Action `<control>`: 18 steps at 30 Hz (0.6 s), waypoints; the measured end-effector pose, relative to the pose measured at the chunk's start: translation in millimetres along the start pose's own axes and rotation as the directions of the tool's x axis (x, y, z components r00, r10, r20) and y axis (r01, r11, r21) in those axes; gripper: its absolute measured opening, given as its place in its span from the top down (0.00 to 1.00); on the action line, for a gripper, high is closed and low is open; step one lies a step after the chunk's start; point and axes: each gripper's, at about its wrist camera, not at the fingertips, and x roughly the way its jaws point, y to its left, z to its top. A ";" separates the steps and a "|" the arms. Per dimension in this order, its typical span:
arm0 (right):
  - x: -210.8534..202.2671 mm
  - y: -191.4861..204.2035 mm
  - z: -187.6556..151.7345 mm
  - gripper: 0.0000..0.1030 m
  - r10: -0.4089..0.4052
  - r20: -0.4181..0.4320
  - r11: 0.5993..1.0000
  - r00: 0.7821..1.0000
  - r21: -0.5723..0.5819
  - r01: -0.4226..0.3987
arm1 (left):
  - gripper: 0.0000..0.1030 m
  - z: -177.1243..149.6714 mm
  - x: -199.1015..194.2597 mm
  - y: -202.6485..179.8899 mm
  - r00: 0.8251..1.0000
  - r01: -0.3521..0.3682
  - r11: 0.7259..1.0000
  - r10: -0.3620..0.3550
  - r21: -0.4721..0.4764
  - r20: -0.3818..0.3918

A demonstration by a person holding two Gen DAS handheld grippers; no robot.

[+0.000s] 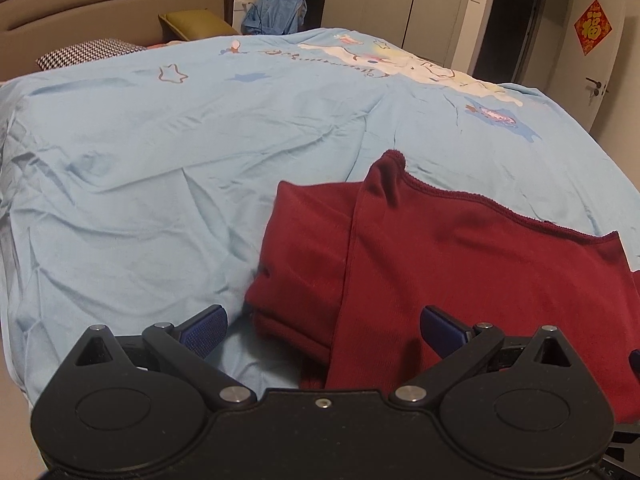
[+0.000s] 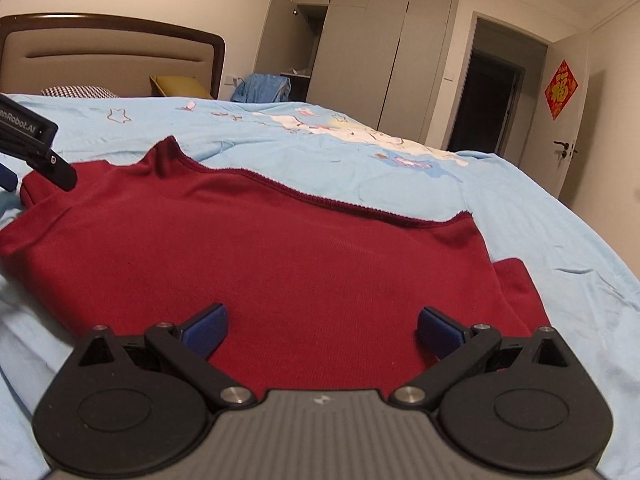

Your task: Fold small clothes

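On the bed (image 1: 160, 152) the red garment (image 2: 280, 248) lies partly folded. Our left hand-held gripper (image 1: 322, 326) and right hand-held gripper (image 2: 322, 326) are wide open, empty; we should pinch its near edge evenly.

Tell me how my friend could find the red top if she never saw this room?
Look at the big bed with the light blue cartoon cover that fills the room. Near its closest edge, right in front of both open grippers, lies the dark red top, partly folded with a sleeve tucked over it. It is the only red clothing on the cover; the blue clothes sit behind the bed.
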 end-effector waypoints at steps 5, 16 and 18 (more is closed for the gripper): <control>1.8 -4.6 -9.6 0.00 0.011 -0.011 0.998 1.000 0.056 -0.010 | 0.01 -15.3 -1.6 8.9 0.998 0.055 0.997 -0.056 -0.053 -0.019; 0.1 -6.4 -17.8 0.00 0.020 0.004 0.997 1.000 0.080 -0.020 | 0.21 -30.3 3.1 23.6 0.972 0.233 0.956 -0.237 -0.177 0.002; 0.0 -6.4 -17.3 0.00 0.019 0.005 0.997 1.000 0.081 -0.019 | 0.22 -29.0 8.3 24.7 0.972 0.230 0.953 -0.236 -0.197 -0.003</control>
